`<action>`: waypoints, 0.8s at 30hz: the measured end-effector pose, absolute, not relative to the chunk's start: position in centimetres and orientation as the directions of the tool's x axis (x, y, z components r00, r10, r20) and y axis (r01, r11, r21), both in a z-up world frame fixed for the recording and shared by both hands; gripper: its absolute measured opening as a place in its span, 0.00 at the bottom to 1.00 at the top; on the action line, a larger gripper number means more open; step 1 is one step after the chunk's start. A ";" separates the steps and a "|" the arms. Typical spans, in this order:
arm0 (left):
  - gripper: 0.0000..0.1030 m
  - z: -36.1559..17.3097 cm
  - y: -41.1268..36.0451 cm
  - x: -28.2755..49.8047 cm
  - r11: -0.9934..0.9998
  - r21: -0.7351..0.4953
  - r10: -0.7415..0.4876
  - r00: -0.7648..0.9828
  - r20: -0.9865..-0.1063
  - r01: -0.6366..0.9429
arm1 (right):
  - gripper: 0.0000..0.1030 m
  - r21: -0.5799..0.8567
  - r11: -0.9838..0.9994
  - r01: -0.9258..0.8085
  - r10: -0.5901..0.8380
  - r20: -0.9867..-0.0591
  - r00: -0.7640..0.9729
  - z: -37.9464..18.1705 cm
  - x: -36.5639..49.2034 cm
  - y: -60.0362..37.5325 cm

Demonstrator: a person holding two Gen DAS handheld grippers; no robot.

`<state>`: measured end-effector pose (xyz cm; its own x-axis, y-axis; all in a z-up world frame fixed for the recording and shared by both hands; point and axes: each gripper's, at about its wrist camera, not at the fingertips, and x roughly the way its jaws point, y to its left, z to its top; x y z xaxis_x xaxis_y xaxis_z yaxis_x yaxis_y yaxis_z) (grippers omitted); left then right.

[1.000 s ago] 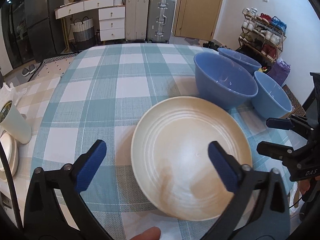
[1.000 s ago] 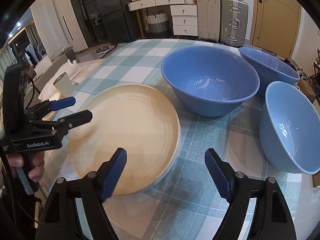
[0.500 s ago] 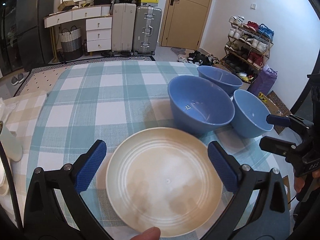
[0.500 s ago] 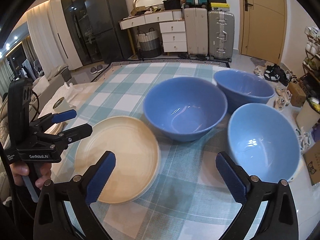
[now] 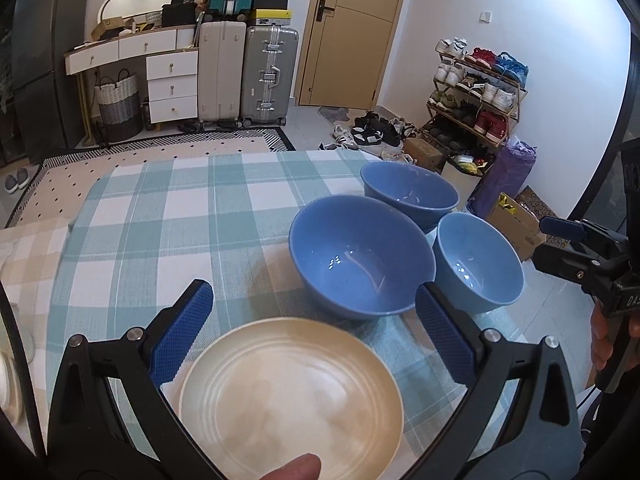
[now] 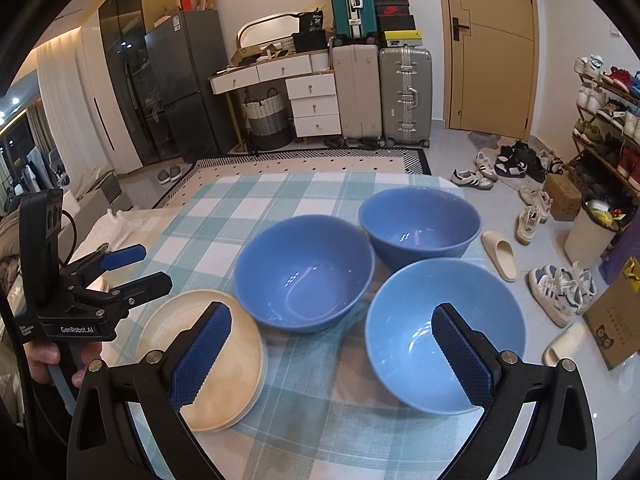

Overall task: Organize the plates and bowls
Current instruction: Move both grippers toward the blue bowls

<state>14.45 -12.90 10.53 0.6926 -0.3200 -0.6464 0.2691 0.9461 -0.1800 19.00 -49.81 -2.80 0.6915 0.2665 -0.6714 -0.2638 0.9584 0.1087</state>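
Plate (image 6: pixel 224 356) left of three clustered bowls (image 6: pixel 304 272), perhaps touching.

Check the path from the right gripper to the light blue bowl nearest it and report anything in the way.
Nothing visible stands between them. The right gripper hangs open above the checked tablecloth, and the light blue bowl sits just ahead, partly behind its right finger. The larger blue bowl lies to the left.

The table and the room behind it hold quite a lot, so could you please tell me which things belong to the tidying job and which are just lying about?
Job:
cream plate
large blue bowl
far blue bowl
light blue bowl

Lying about:
suitcases
shoe rack
drawer unit
woven basket
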 end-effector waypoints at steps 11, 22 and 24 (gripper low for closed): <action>0.98 11.7 -16.3 17.9 0.937 -0.161 -0.338 0.681 -0.649 0.311 | 0.99 0.087 0.967 -0.241 0.237 -0.663 0.710 -1.4 20.8 -52.1; 0.98 12.1 -19.1 21.5 0.929 -0.138 -0.344 0.666 -0.662 0.343 | 0.99 0.078 0.976 -0.204 0.203 -0.668 0.716 -0.9 22.5 -54.3; 0.98 12.1 -19.5 22.1 0.926 -0.140 -0.351 0.661 -0.663 0.351 | 0.99 0.079 0.978 -0.196 0.197 -0.669 0.716 -0.9 22.8 -54.6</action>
